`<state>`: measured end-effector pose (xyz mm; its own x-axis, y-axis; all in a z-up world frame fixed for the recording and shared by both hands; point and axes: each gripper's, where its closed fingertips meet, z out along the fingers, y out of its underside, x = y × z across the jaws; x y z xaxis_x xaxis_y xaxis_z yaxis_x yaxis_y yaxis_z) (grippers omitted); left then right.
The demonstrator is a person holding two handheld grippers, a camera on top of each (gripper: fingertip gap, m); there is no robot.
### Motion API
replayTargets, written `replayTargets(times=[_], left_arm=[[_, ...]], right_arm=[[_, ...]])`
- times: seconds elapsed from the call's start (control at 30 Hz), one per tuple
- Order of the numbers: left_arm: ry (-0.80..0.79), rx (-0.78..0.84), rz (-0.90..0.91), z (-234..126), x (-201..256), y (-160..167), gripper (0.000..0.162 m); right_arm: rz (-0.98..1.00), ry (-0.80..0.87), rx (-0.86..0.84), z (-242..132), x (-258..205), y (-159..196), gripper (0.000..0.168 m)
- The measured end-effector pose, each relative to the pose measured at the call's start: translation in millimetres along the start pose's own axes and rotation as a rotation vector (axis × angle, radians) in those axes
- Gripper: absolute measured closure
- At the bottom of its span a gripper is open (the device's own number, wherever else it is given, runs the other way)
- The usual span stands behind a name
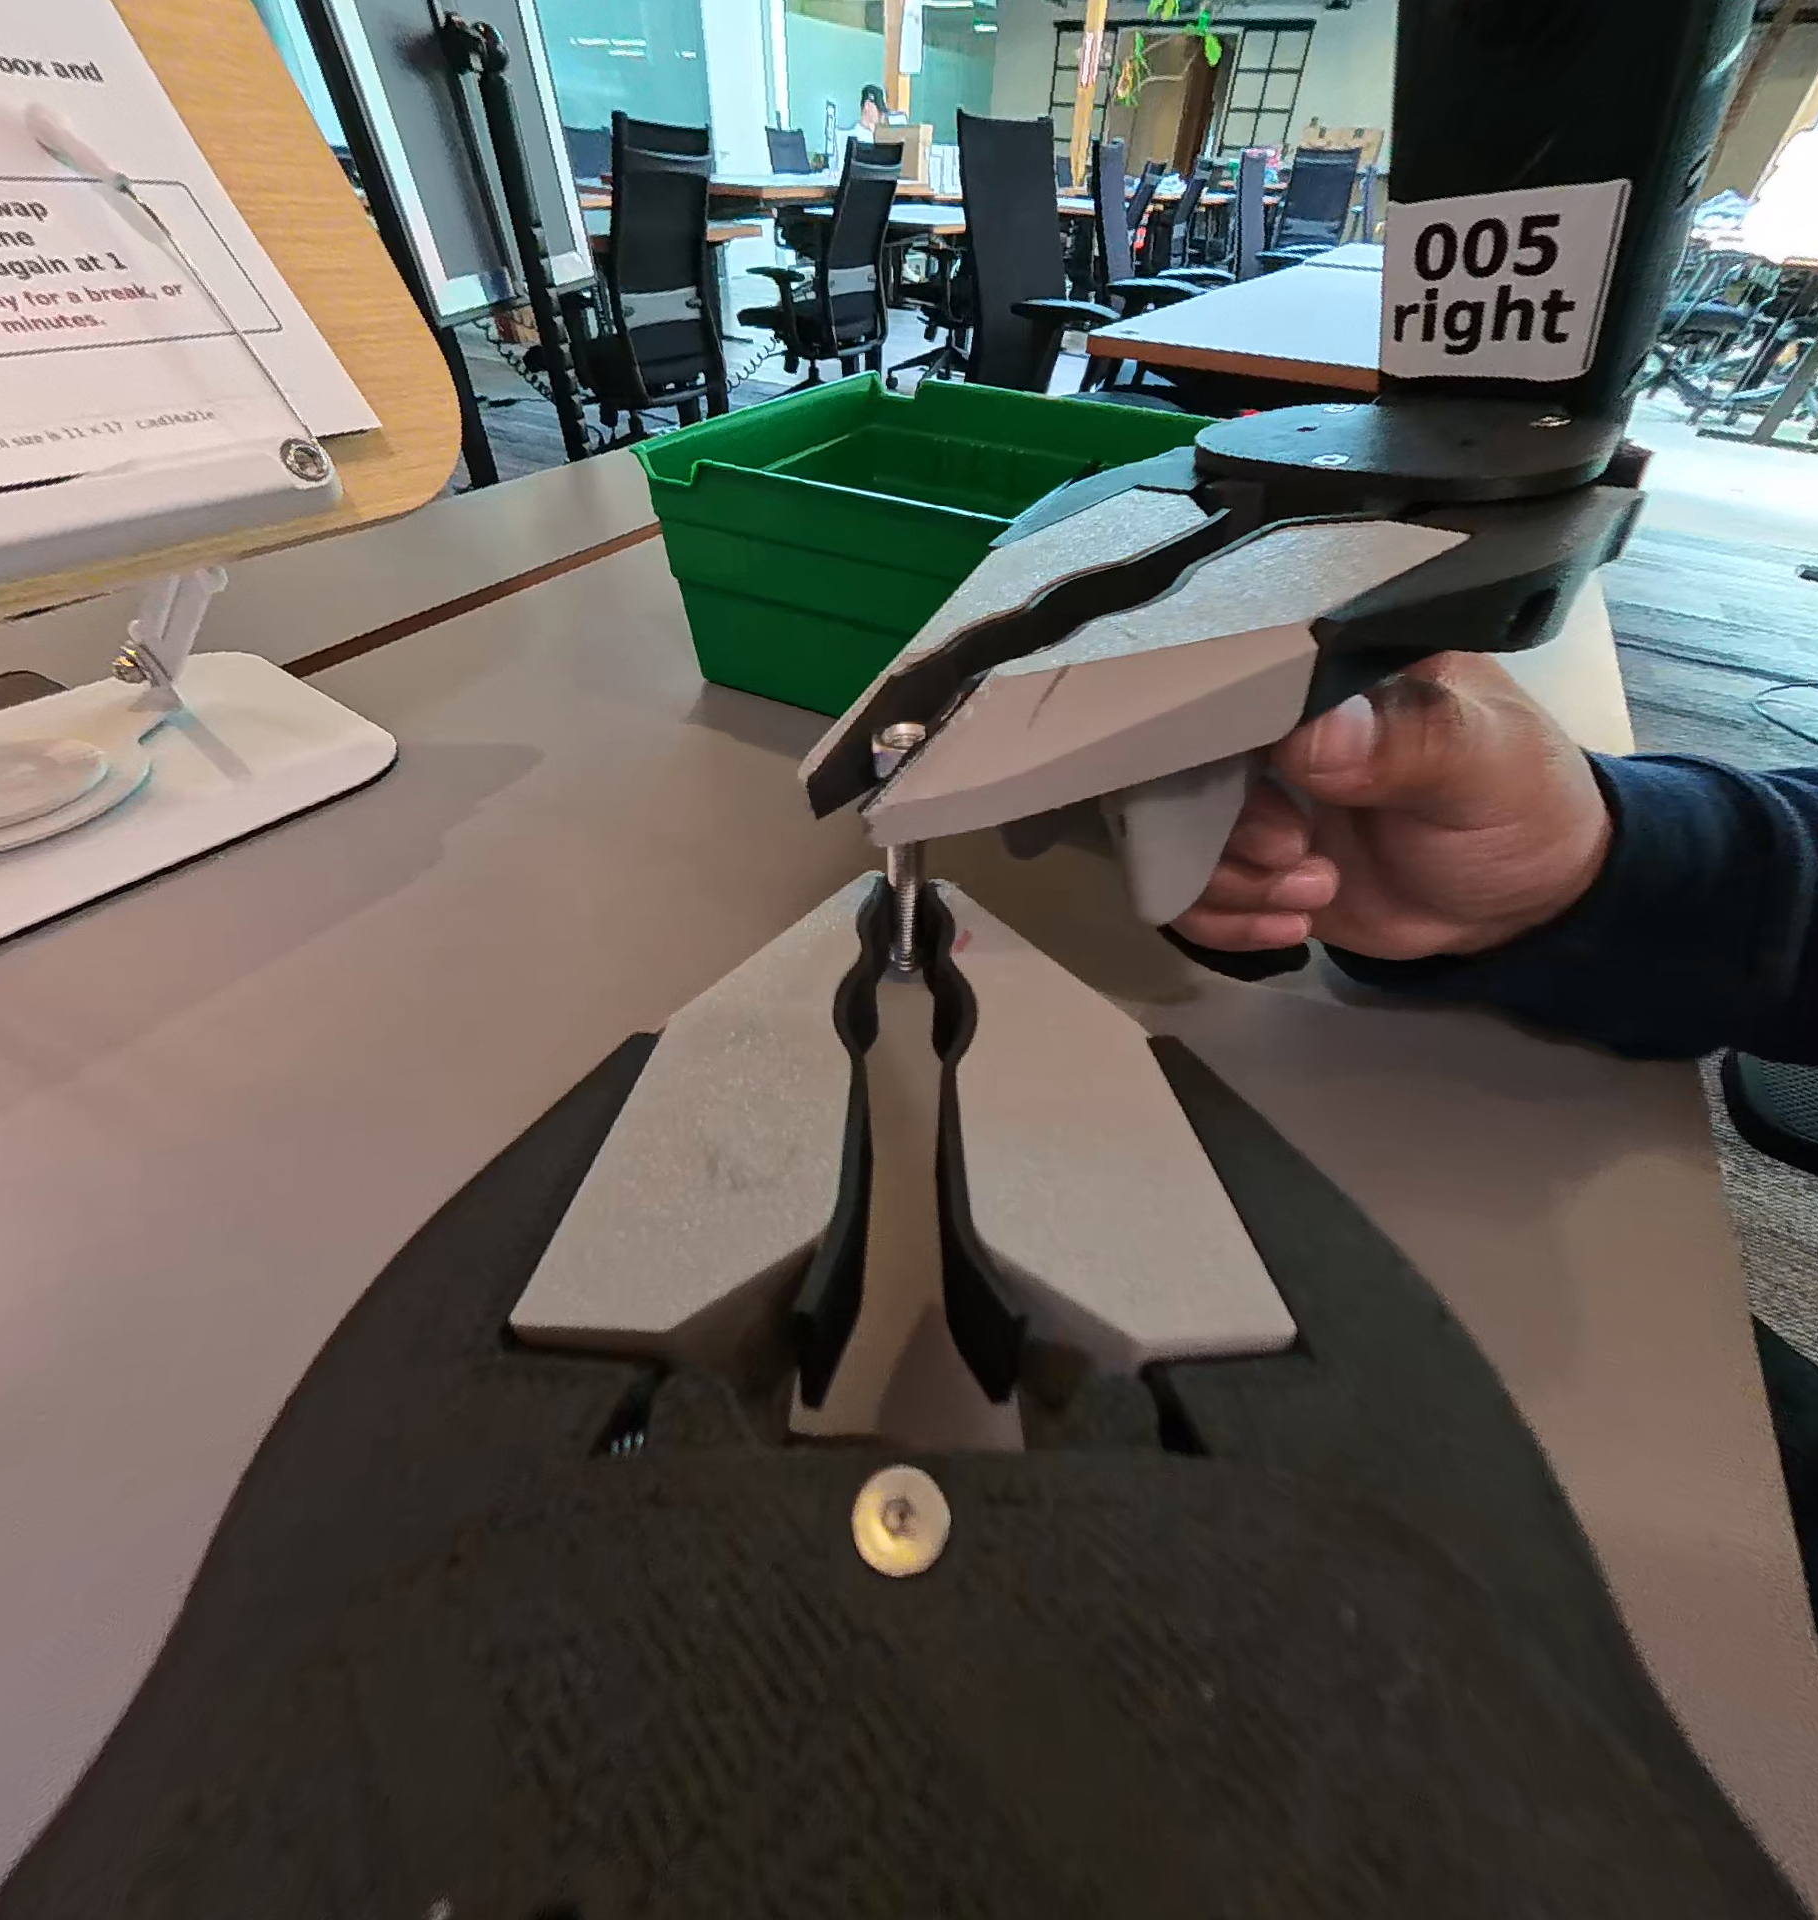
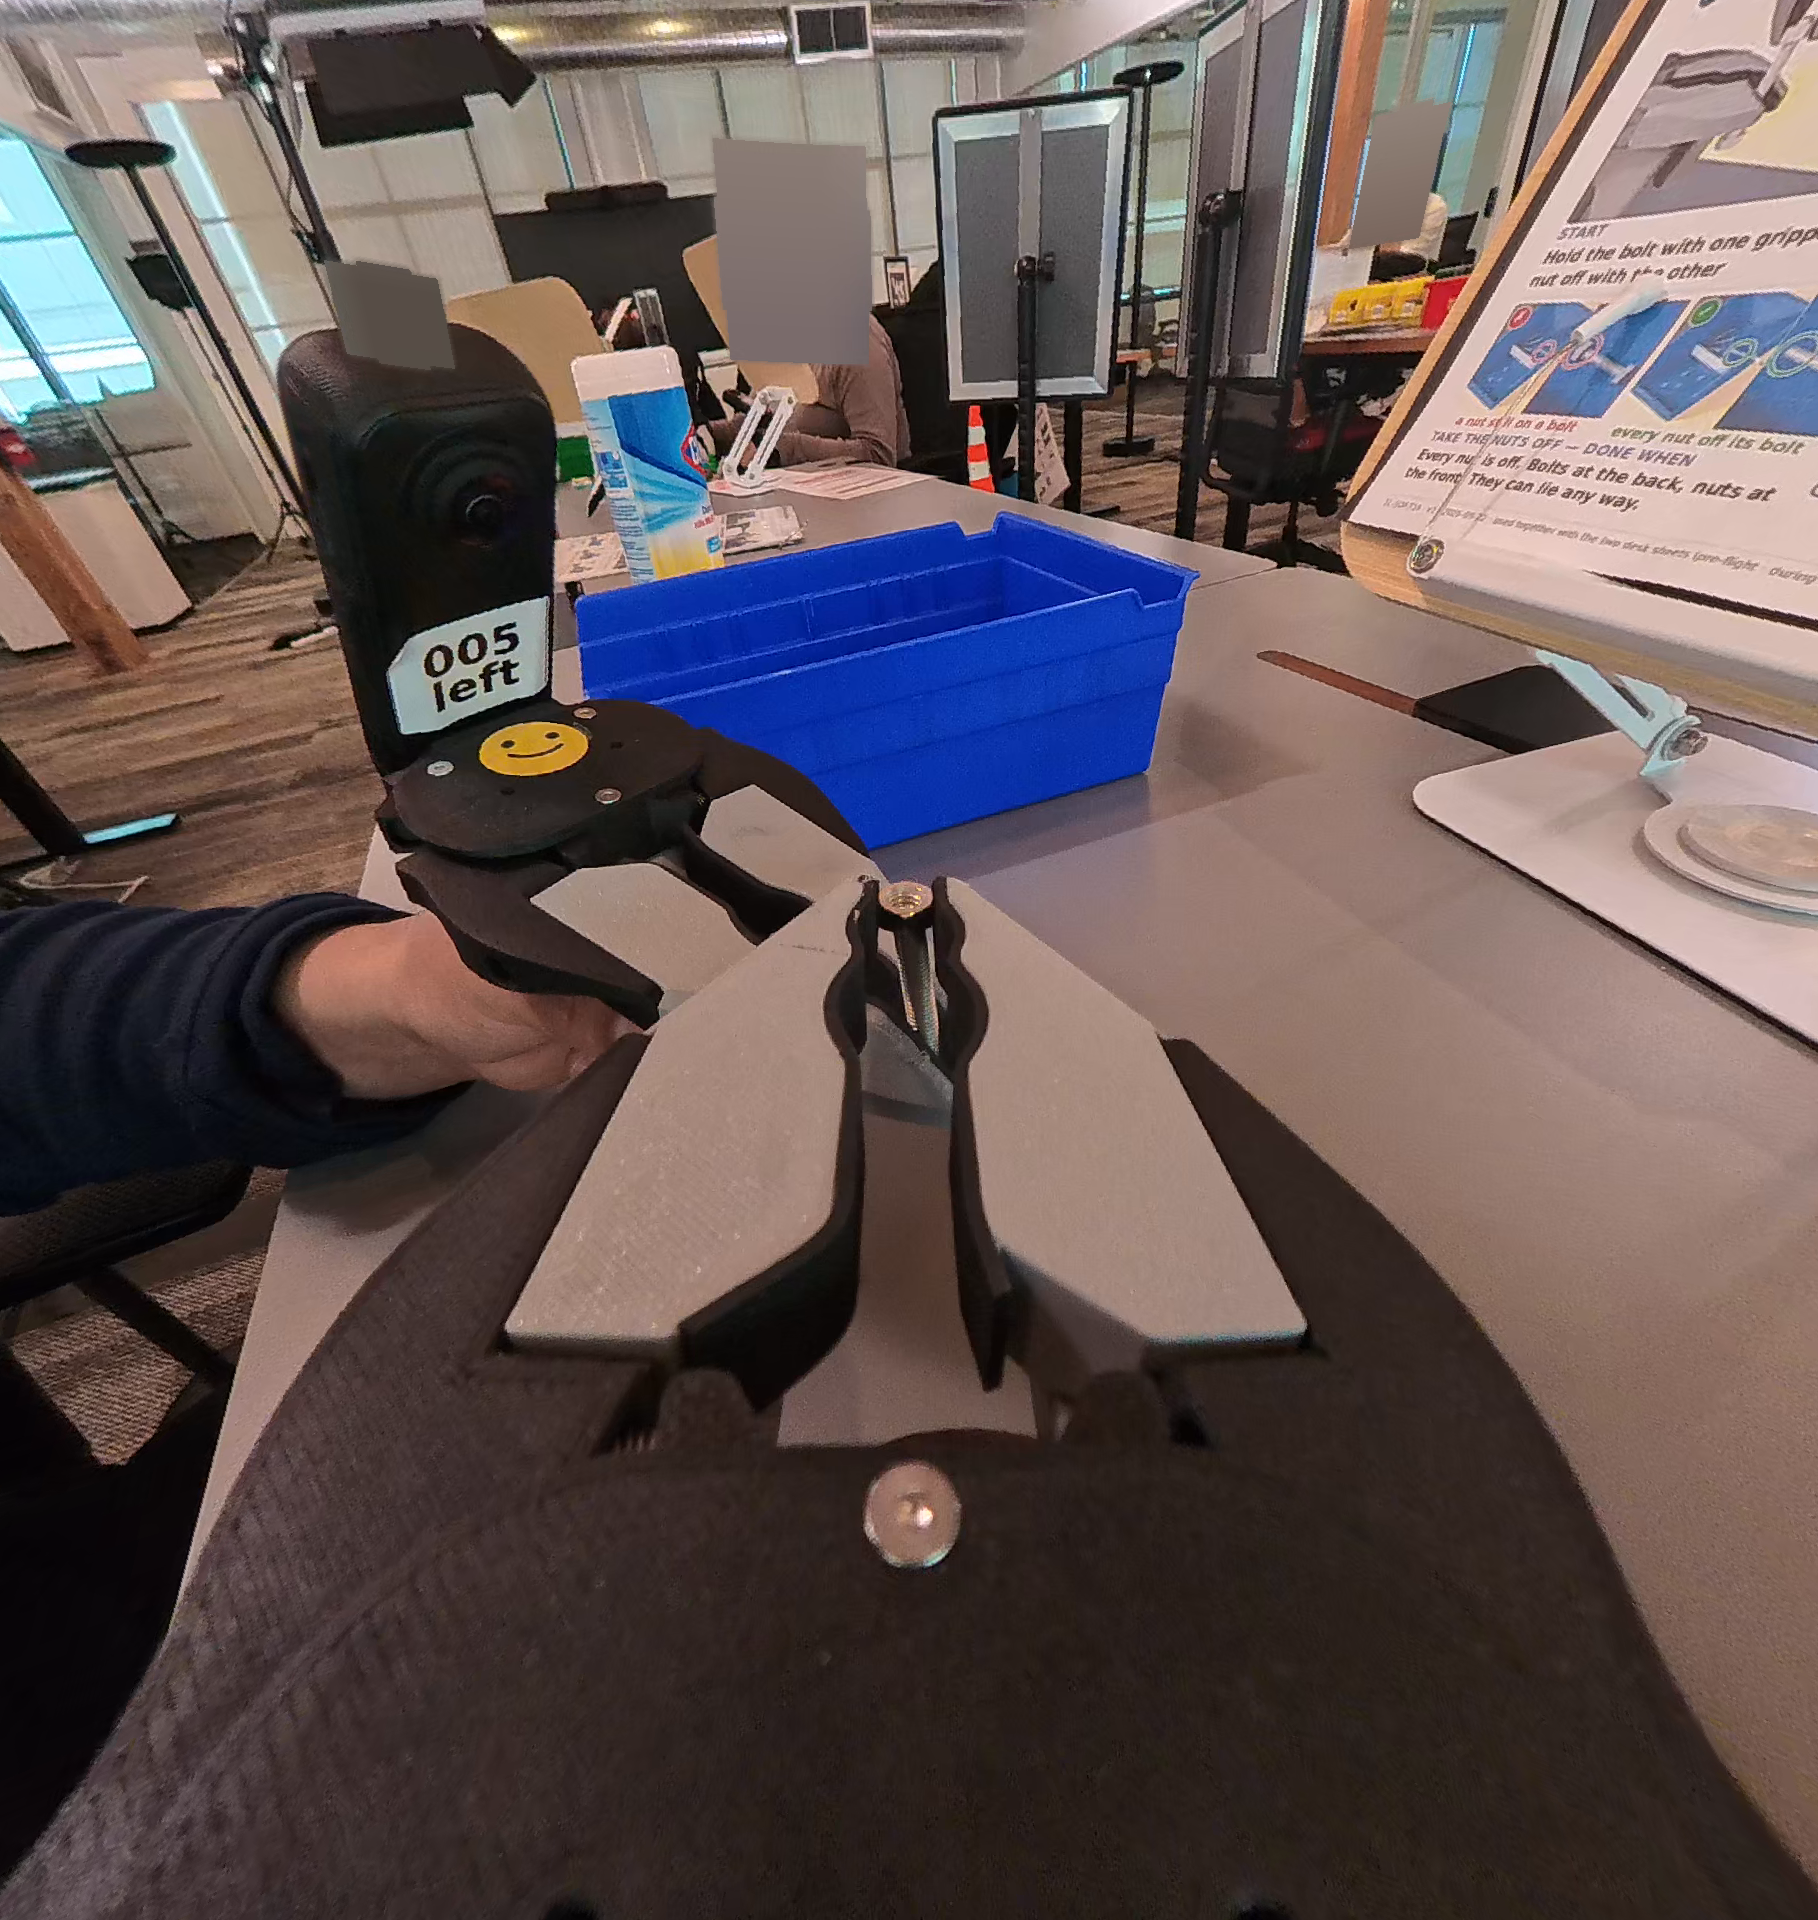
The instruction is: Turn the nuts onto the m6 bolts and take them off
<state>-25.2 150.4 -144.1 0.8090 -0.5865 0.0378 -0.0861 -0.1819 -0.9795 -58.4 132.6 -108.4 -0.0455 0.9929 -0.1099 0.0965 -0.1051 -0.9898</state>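
Note:
In the left wrist view my left gripper point(image 1: 900, 920) is shut on a silver bolt point(image 1: 901, 904). The bolt stands upright with its threaded end pointing up. My right gripper point(image 1: 884, 779) comes in from the right, shut on a silver nut point(image 1: 897, 750) directly above the bolt's tip. The right fingers hide whether nut and thread touch. In the right wrist view the nut point(image 2: 903, 899) sits between my right gripper's tips point(image 2: 903, 906), with the bolt's shaft point(image 2: 923, 992) showing below it. The left gripper's black body point(image 2: 531, 800) is at the left, held by a hand.
A green bin point(image 1: 832, 540) stands on the grey table point(image 1: 469, 935) behind the grippers. A blue bin point(image 2: 884, 707) stands farther along. An instruction sheet on a white stand point(image 2: 1611, 831) is beside them. A wipes canister point(image 2: 645, 468) stands beyond the blue bin. Across from one pair of fingers to the other is roughly 4 cm.

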Motion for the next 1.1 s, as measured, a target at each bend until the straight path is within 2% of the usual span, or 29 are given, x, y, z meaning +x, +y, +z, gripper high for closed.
replayTargets(times=[0.63, 1.1], left_arm=[[-0.024, 0.000, 0.015, -4, -4, -1, 0.159], [-0.046, -0.003, 0.011, -5, -11, 1, 0.159]], right_arm=[[0.026, -0.013, 0.029, -5, 2, -5, 0.162], [0.018, 0.043, 0.073, -14, 12, -14, 0.162]])
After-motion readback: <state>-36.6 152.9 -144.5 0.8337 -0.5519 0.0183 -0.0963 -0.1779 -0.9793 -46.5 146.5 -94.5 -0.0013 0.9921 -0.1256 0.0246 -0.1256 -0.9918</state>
